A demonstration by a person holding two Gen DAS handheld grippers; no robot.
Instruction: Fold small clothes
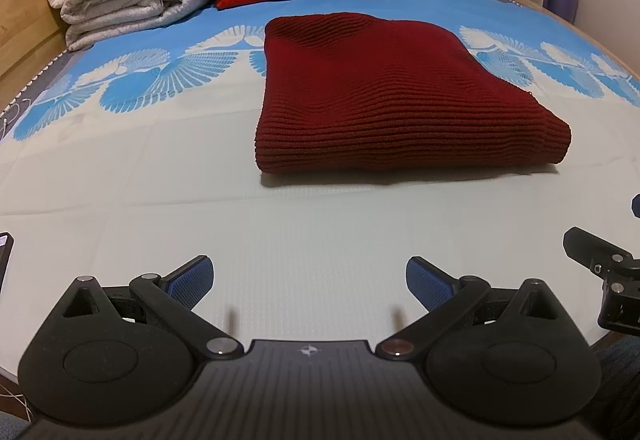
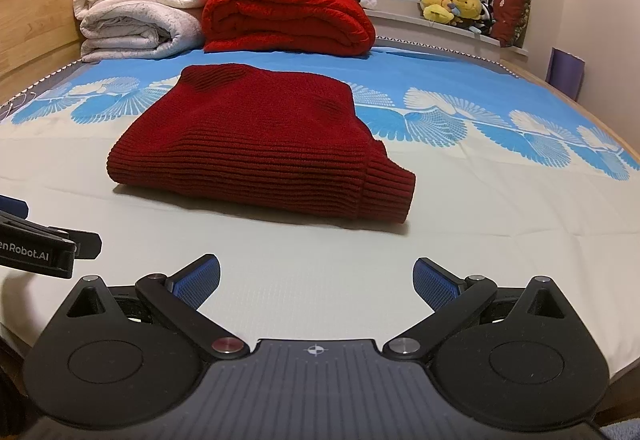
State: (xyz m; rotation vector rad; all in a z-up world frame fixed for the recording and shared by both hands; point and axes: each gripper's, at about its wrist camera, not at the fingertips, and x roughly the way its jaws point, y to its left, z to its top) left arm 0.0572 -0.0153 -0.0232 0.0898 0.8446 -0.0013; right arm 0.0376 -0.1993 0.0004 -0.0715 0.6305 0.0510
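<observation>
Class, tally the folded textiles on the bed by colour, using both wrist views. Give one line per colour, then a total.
Dark red knit sweater: 1
Bright red blanket: 1
Cream blankets in the left stack: 2
Total: 4
The thinner folded items on top of the stack are too cut off to count.

The left tool [image 2: 36, 246] reads "enRobot.AI" (first letters cut off).

Both my grippers stood wide apart-fingered and empty.

My left gripper [image 1: 309, 282] held its blue pads [image 1: 191, 282] spread, gripping nothing. My right gripper [image 2: 316, 282] did likewise, fingers [image 2: 436, 284] splayed, level beside the left one, both pointing toward the far side.
</observation>
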